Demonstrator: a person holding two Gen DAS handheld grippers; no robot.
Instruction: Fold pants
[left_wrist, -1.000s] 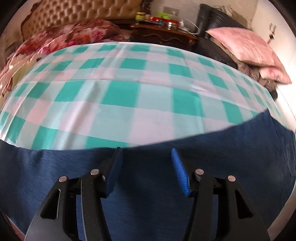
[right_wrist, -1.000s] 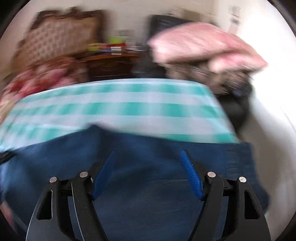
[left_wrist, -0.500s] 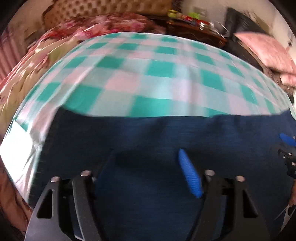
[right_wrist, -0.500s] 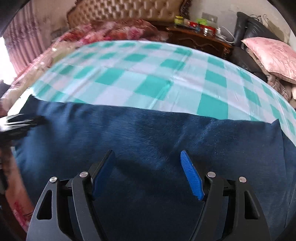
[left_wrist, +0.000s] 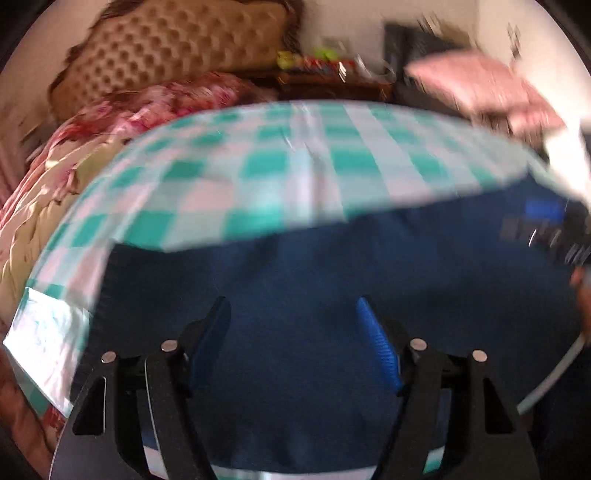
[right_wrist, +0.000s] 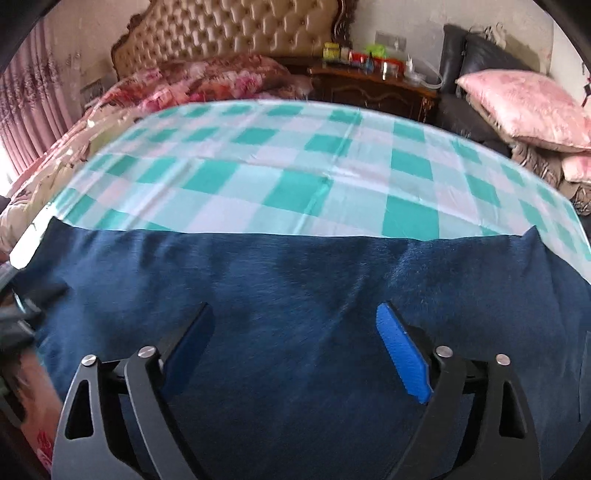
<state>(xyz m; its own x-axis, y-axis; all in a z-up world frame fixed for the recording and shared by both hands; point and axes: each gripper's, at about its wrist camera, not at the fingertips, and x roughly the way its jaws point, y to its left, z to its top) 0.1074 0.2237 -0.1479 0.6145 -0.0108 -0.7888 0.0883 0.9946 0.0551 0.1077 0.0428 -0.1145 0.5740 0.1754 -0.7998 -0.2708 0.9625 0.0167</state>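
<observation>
Pants (right_wrist: 295, 295) flat on checked cloth (right_wrist: 295, 177), long axis L-R across both views | my L gripper (left_wrist: 291, 325) nr left end, R gripper (right_wrist: 295, 328) nr right end, both spread, holding nothing | fabric right under fingers.

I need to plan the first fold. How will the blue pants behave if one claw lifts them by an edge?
The blue pants will probably drape limply: they lie flat with soft ripples. The thick, fuzzy-looking fabric suggests some weight, so unheld parts may sag. The glossy checked cloth beneath looks slick, so they could slide when pulled.
</observation>
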